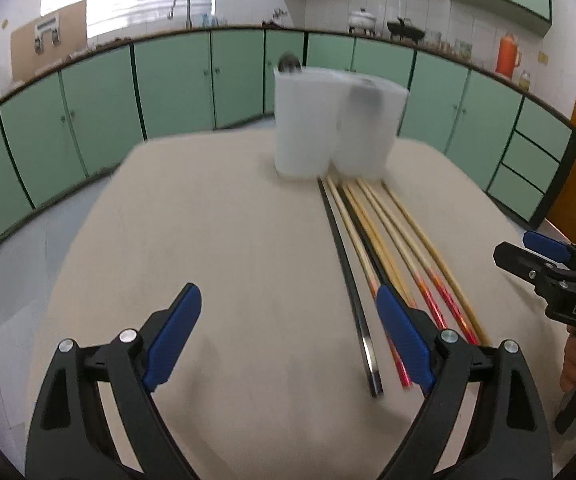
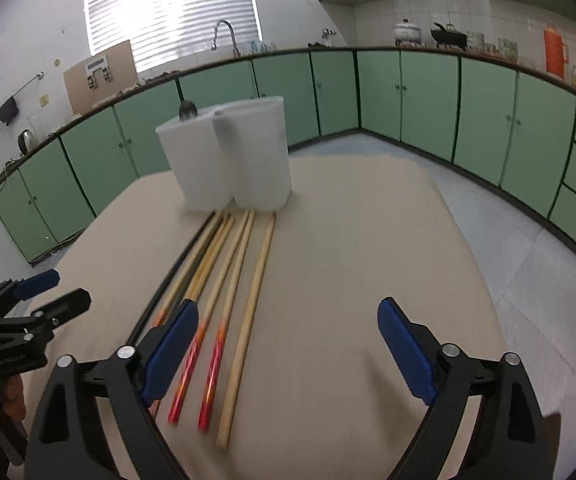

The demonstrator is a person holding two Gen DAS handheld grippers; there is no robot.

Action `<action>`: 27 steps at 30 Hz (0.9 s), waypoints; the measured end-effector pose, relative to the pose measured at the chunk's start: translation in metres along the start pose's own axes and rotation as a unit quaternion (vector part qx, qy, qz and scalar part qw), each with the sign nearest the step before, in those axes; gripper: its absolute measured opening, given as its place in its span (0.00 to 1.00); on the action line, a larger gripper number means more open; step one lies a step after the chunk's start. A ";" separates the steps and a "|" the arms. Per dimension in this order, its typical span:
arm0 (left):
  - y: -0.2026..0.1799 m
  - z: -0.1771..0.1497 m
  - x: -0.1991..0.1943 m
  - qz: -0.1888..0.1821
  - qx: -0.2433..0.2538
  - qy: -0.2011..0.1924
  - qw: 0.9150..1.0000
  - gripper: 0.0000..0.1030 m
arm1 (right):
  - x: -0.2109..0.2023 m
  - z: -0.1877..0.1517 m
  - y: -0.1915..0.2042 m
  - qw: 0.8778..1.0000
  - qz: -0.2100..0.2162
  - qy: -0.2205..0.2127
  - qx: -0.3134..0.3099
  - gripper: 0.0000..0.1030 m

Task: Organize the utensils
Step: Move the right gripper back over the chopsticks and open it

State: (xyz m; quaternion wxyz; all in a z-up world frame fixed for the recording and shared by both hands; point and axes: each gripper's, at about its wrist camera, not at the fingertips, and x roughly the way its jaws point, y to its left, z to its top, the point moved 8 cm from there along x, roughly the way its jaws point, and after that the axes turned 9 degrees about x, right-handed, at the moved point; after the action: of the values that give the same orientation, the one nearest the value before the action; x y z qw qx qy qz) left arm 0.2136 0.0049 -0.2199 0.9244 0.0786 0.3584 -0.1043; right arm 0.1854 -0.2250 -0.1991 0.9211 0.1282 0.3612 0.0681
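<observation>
Several chopsticks (image 1: 372, 248) lie side by side on the beige table (image 1: 227, 240), running from the near edge to two white holder cups (image 1: 334, 128). Some are plain wood, some have red ends, one is black (image 1: 350, 276). A dark spoon head (image 1: 289, 63) sticks out of the left cup. My left gripper (image 1: 288, 328) is open and empty, its right finger over the chopsticks' near ends. My right gripper (image 2: 288, 344) is open and empty, just right of the chopsticks (image 2: 243, 292). The cups (image 2: 231, 156) and spoon head (image 2: 187, 111) show in the right wrist view too.
The right gripper shows at the right edge of the left wrist view (image 1: 552, 276); the left one at the left edge of the right wrist view (image 2: 19, 312). Green cabinets (image 1: 167, 84) ring the room beyond the table (image 2: 368, 240).
</observation>
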 end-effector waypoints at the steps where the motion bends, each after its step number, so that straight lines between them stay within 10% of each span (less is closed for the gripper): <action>1: -0.004 -0.007 -0.001 0.001 0.002 0.005 1.000 0.84 | -0.002 -0.005 -0.002 1.000 0.000 0.005 -0.002 0.79; 11: -0.025 -0.036 0.006 -0.004 0.003 0.048 0.999 0.76 | -0.003 -0.060 0.008 0.997 0.005 0.072 -0.018 0.50; 27: -0.038 -0.049 0.008 -0.001 0.010 0.068 0.998 0.62 | -0.007 -0.071 0.020 0.995 -0.009 0.060 -0.073 0.07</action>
State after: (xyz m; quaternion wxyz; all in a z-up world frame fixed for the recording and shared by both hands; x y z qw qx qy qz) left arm 0.1787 -0.0222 -0.2639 0.8968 0.0939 0.4199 -0.1032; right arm 0.1309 -0.1945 -0.2389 0.9050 0.0534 0.4115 0.0936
